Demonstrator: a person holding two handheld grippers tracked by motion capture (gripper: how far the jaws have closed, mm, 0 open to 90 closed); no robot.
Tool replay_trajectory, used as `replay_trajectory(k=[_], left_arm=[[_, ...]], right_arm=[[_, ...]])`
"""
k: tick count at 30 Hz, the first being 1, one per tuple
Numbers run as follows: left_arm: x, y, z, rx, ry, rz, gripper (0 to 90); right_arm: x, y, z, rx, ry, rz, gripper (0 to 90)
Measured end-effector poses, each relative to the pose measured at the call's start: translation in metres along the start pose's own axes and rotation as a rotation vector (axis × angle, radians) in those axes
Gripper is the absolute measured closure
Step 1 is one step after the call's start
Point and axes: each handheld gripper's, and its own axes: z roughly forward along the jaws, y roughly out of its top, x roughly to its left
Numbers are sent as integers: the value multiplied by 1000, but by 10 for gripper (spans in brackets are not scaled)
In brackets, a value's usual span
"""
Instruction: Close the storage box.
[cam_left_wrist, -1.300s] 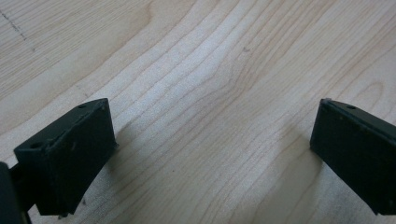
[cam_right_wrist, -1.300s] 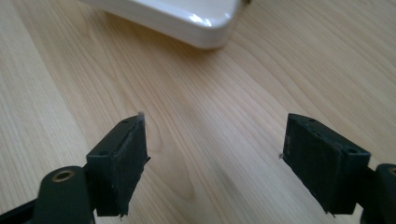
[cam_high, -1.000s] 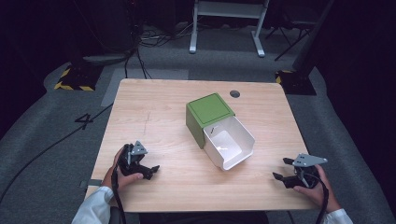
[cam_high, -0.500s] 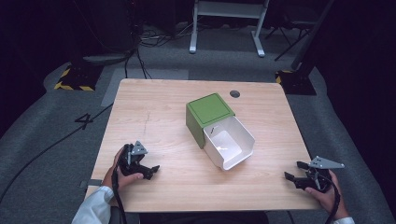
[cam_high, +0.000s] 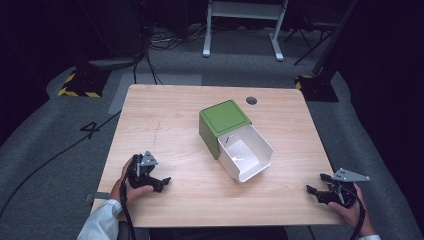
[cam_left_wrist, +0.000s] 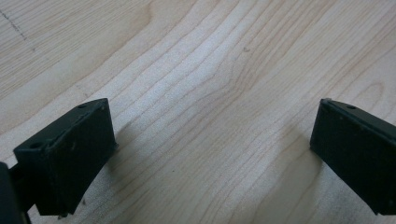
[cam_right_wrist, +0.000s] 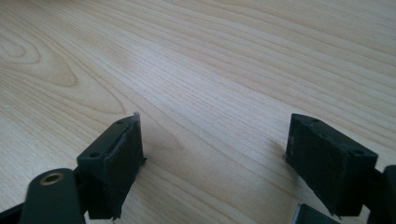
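A green box (cam_high: 224, 121) stands near the middle of the wooden table (cam_high: 170, 125), with a white drawer (cam_high: 246, 154) pulled out toward the front right; the drawer looks empty. My left gripper (cam_high: 163, 182) rests on the table at the front left, open, with bare wood between its jaws (cam_left_wrist: 212, 154). My right gripper (cam_high: 315, 184) sits at the front right corner, open too, held low over the wood (cam_right_wrist: 212, 144). Both are well apart from the box.
A small dark round hole (cam_high: 251, 100) marks the table's far right. Beyond the table are a white stand (cam_high: 242, 20), floor cables (cam_high: 145, 45) and yellow-black striped tape (cam_high: 75, 92) on the grey floor.
My right gripper has moved out to the right and a little toward the front edge of the table. The left gripper and the box have stayed in place.
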Motion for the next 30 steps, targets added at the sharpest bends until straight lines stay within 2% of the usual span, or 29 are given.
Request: replay_trajectory(k=[30], left_arm=[[0, 1, 1, -3, 3, -8, 2]], right_arm=[[1, 1, 1, 0, -14, 15, 190]])
